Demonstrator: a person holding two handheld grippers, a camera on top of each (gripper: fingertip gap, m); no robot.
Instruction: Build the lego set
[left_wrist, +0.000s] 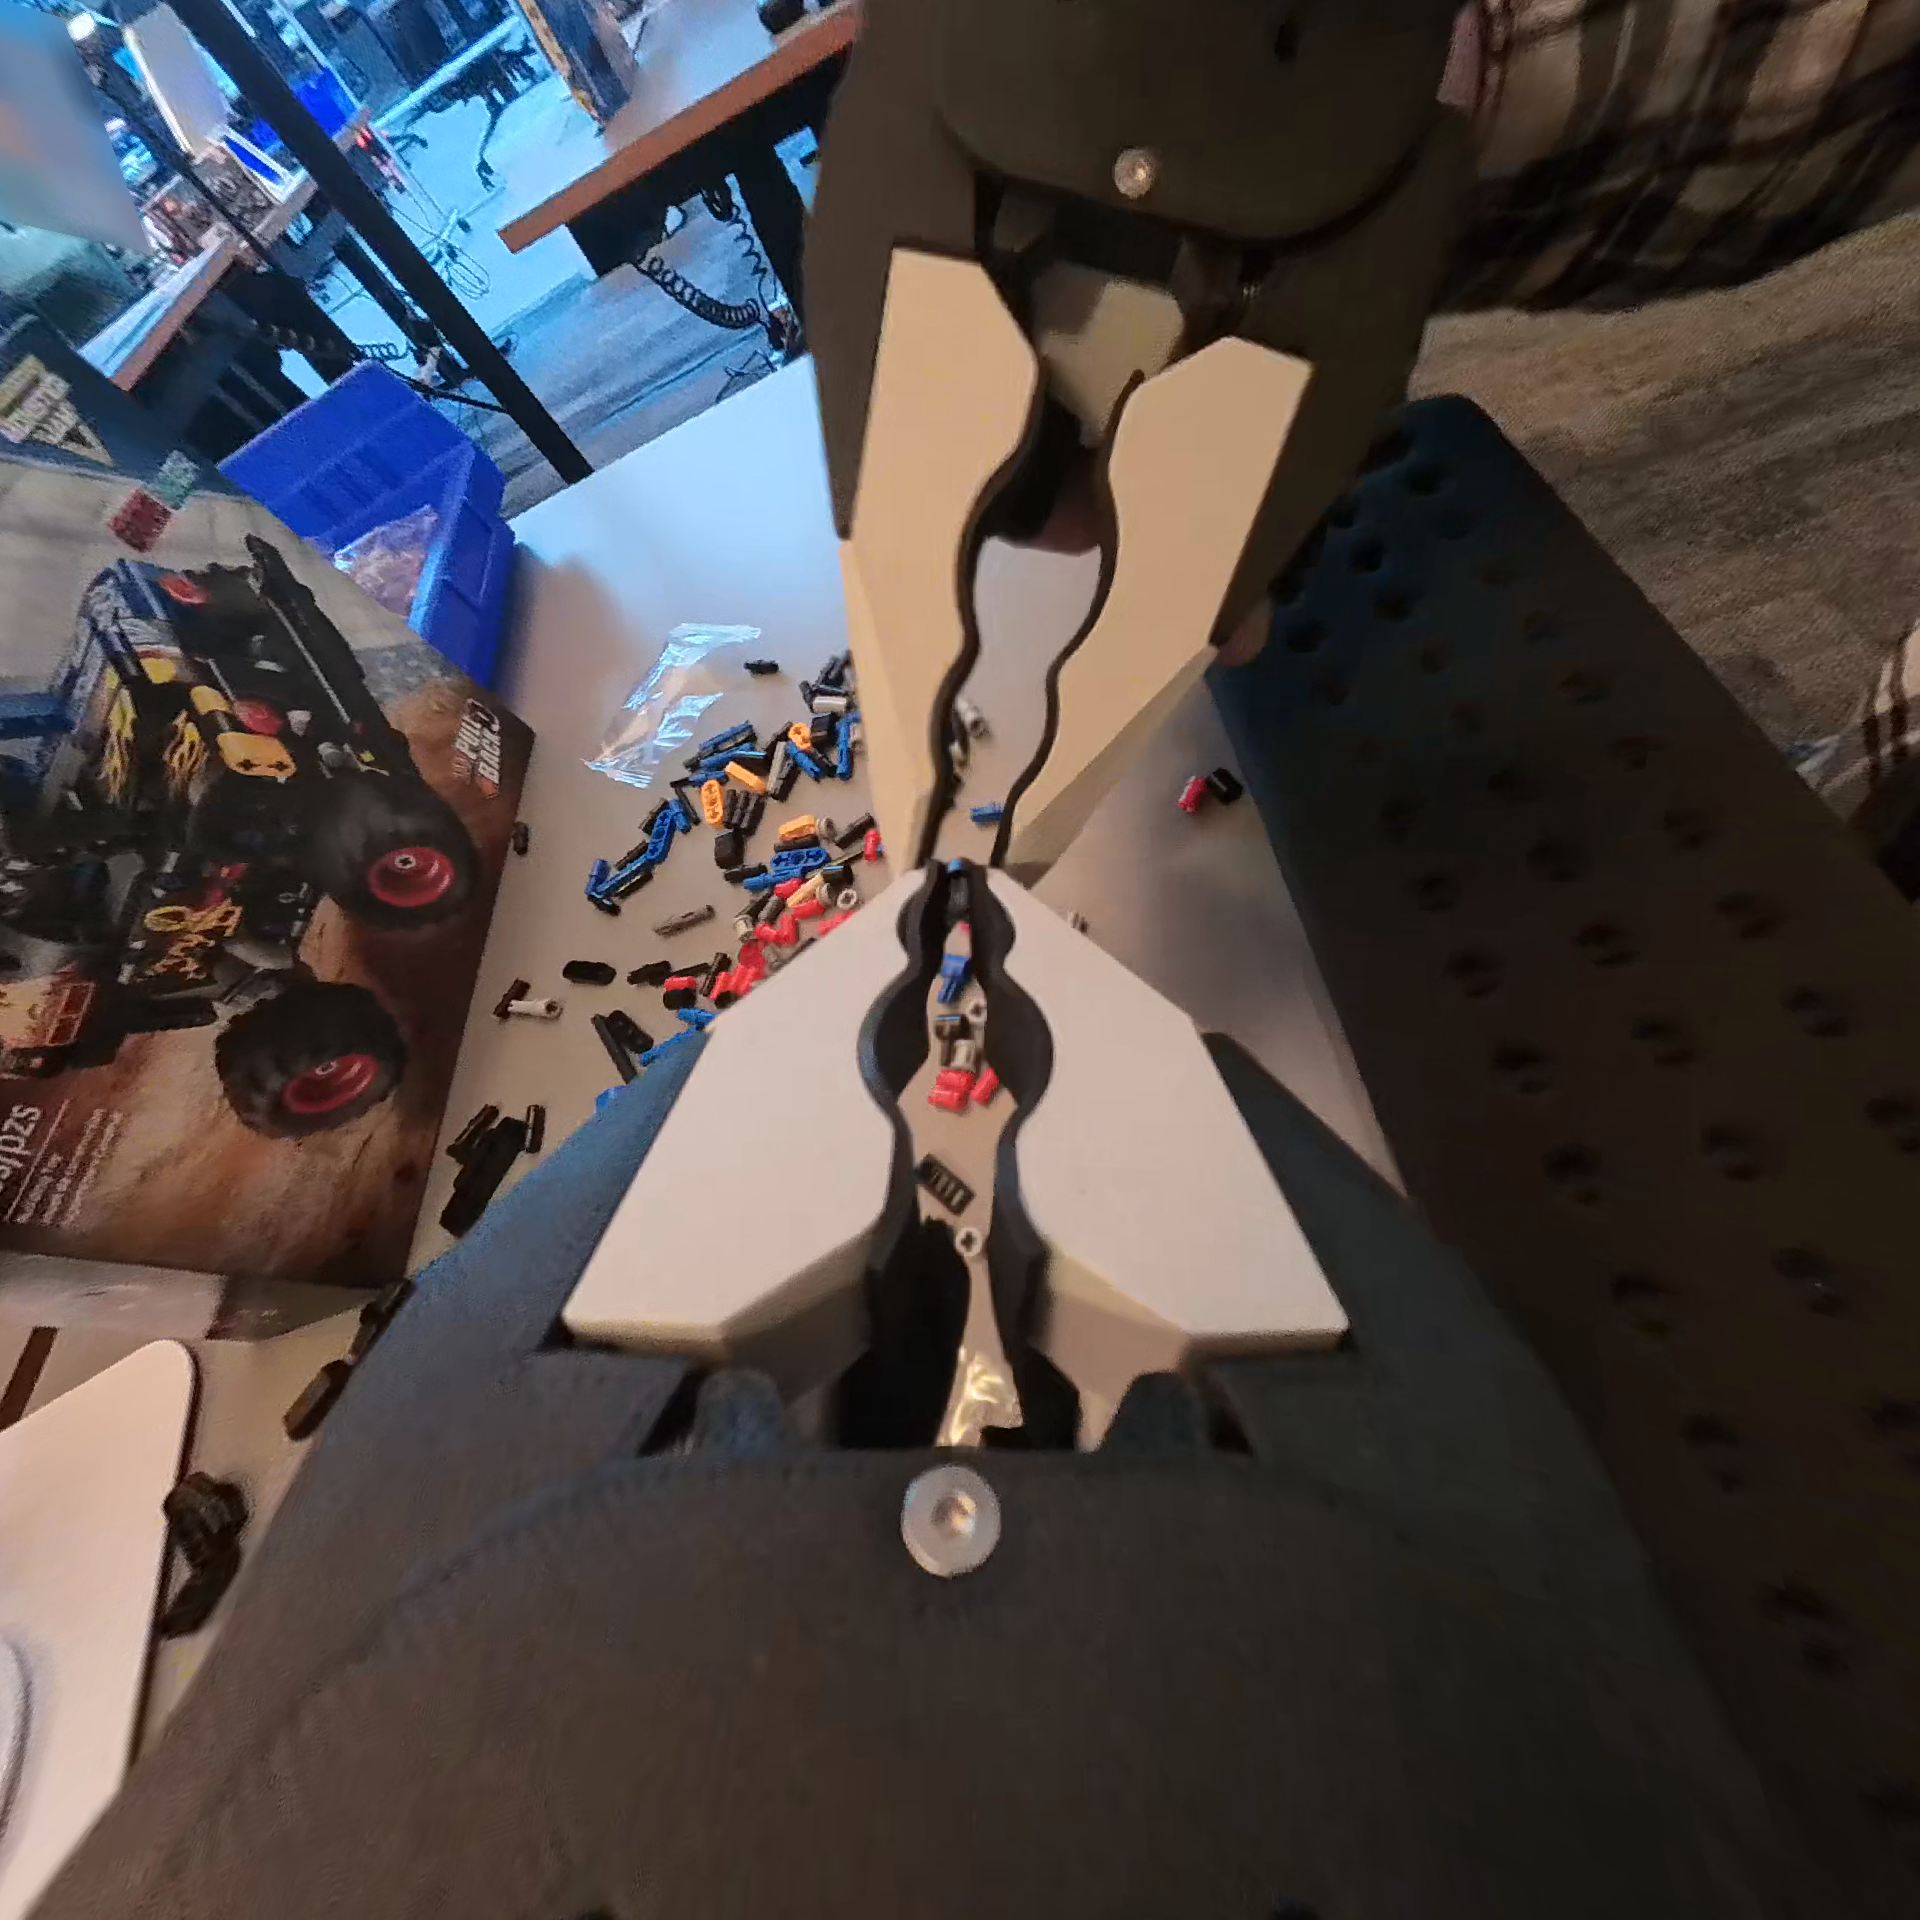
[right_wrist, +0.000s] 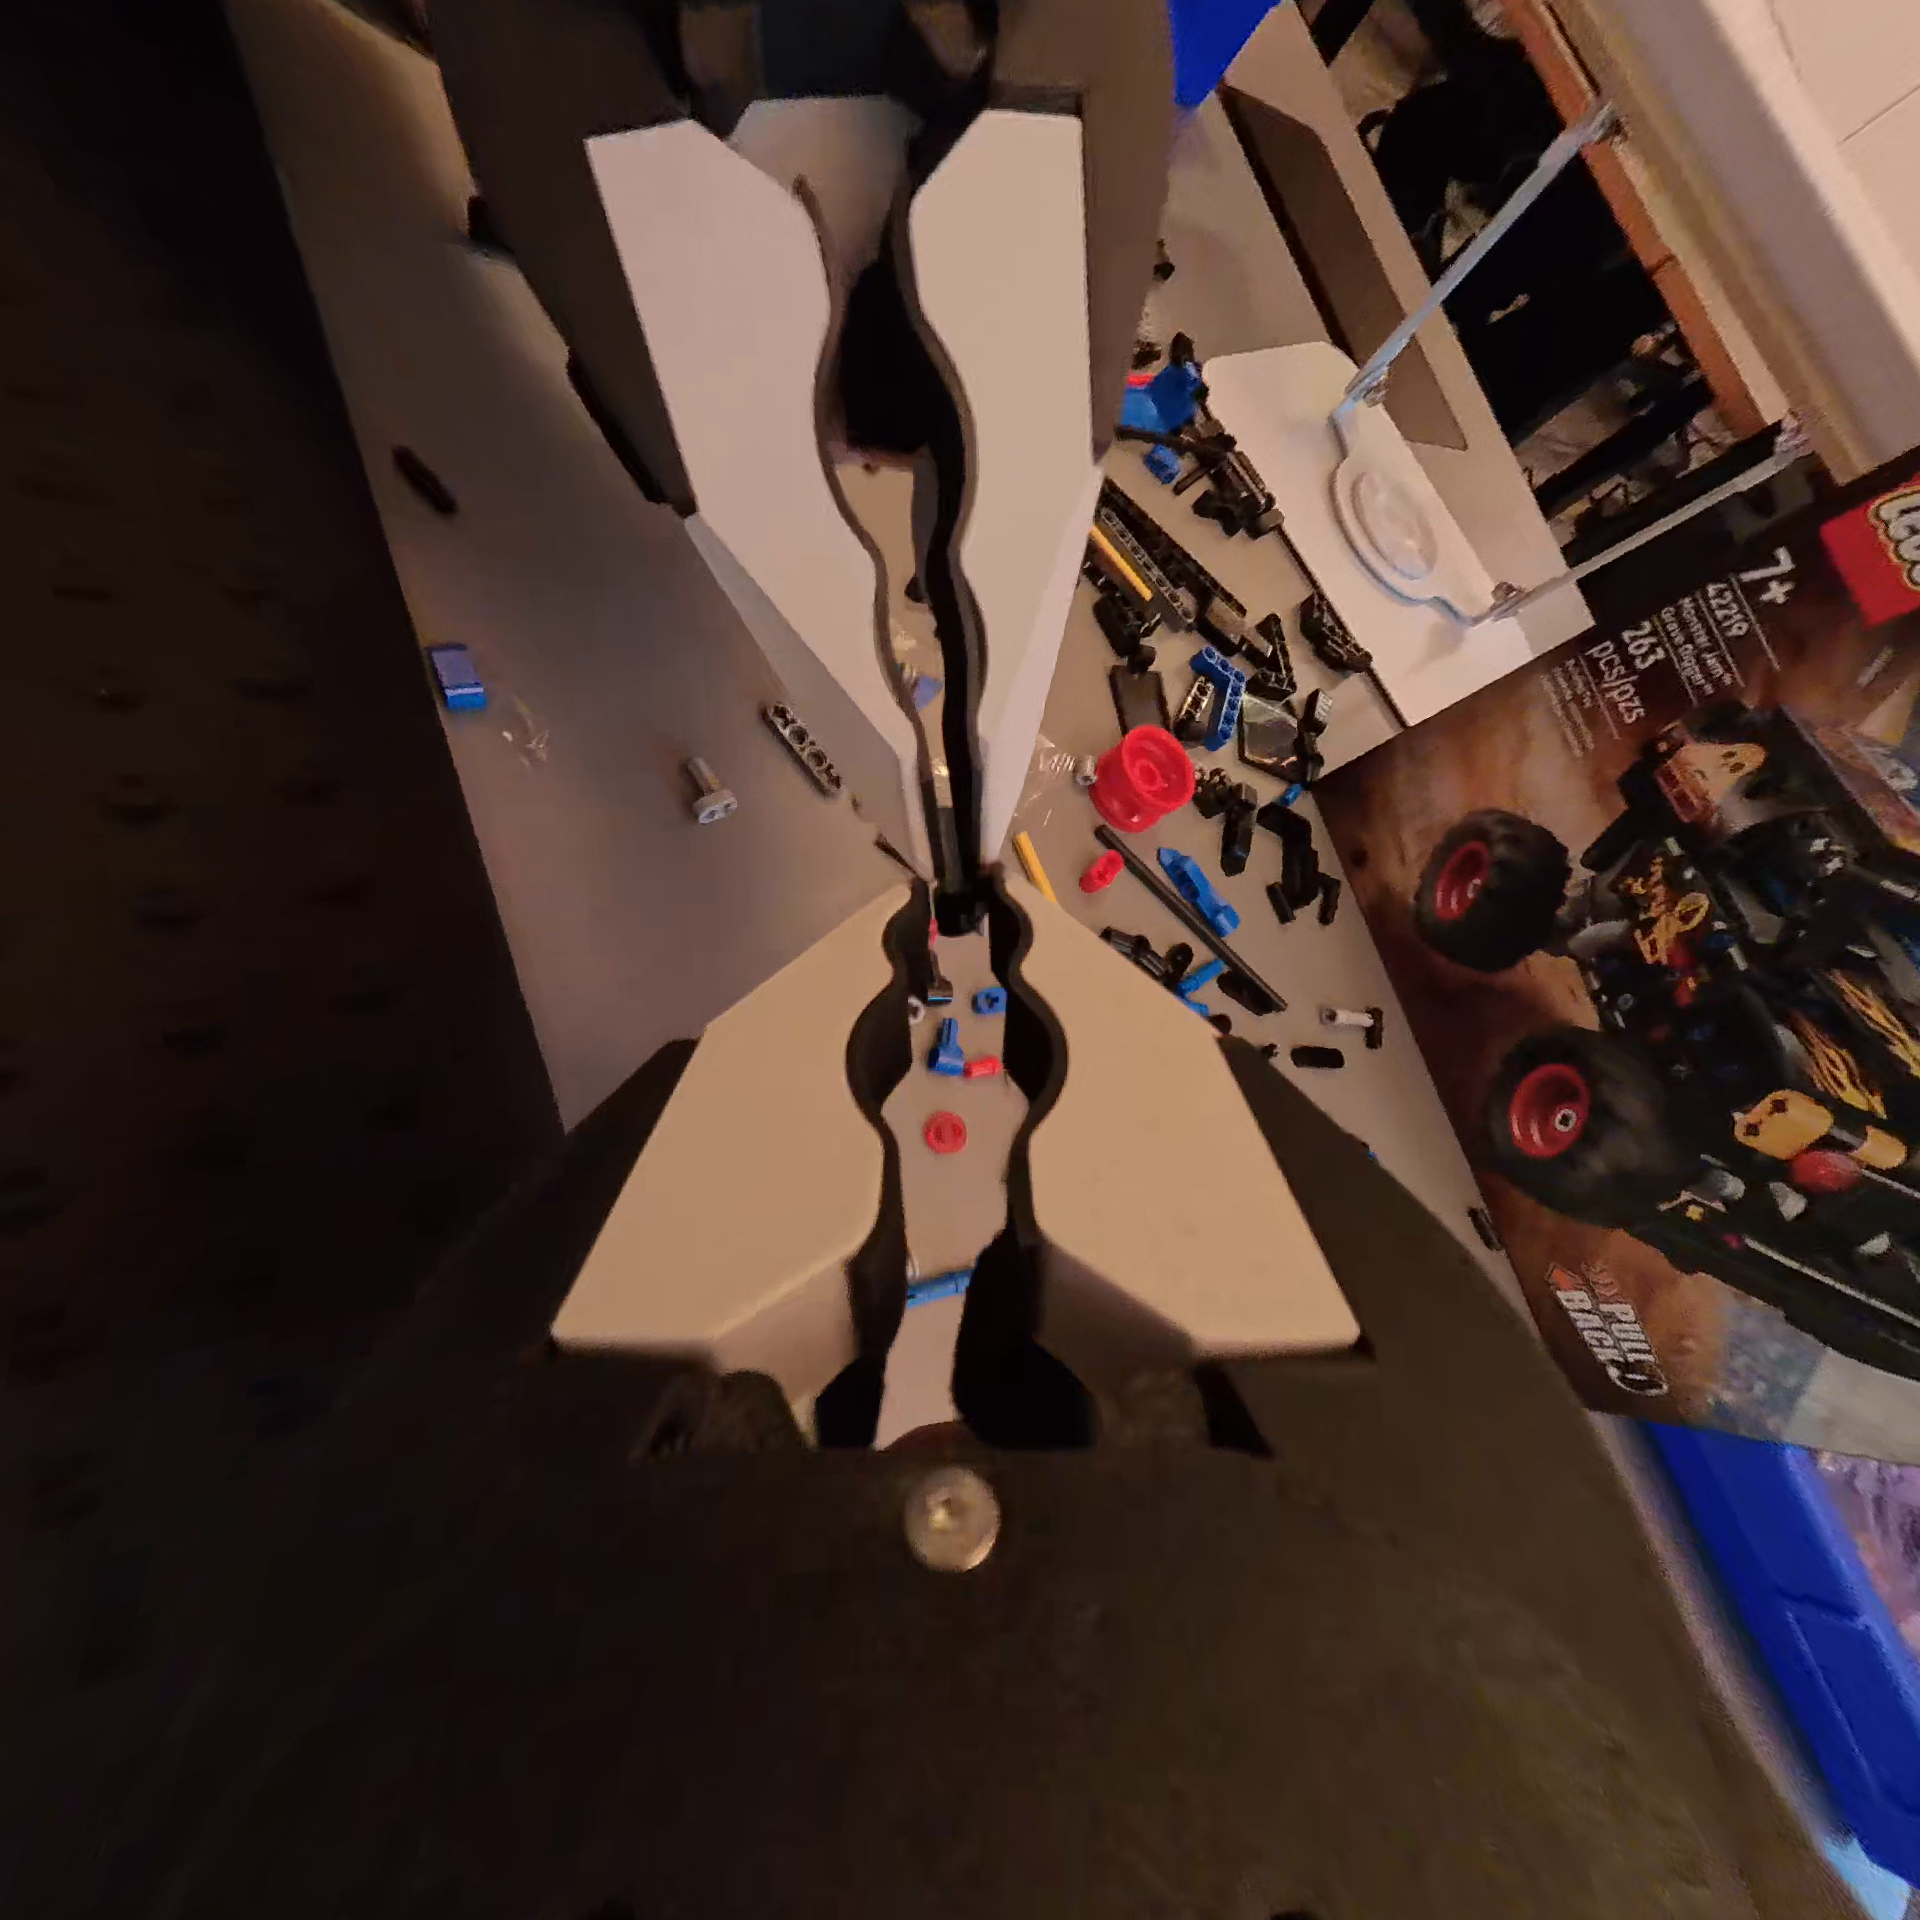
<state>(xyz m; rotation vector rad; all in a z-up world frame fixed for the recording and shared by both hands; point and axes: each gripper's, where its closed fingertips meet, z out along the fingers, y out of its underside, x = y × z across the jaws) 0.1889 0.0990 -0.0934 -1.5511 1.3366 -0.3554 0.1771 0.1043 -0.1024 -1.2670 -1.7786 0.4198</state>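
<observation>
**Two tools meet tip to tip over a small black piece**

Between the meeting tips we see a small black plastic Lego piece, dark and narrow, held above the white bench. It sits right at the tip of the right tool, whose fingers are closed nearly together on it. The left tool faces it head-on, its tips also pinched almost together on what looks like the same piece or a mating one; we cannot tell which, as the joint is tiny and dark.

The relation that matters: each tool lies straight ahead of the other along a shared line, so we judge the piece's long axis runs along that line and any push-fit must travel along it. Neither hand is nearer; they meet in the middle.

Below, the loose scatter of small blue, black, red and orange Lego parts lies on the bench. A red plastic wheel hub rests just beside longer black beams. Further out sit the printed cardboard set box showing a monster truck and a blue plastic bin
</observation>
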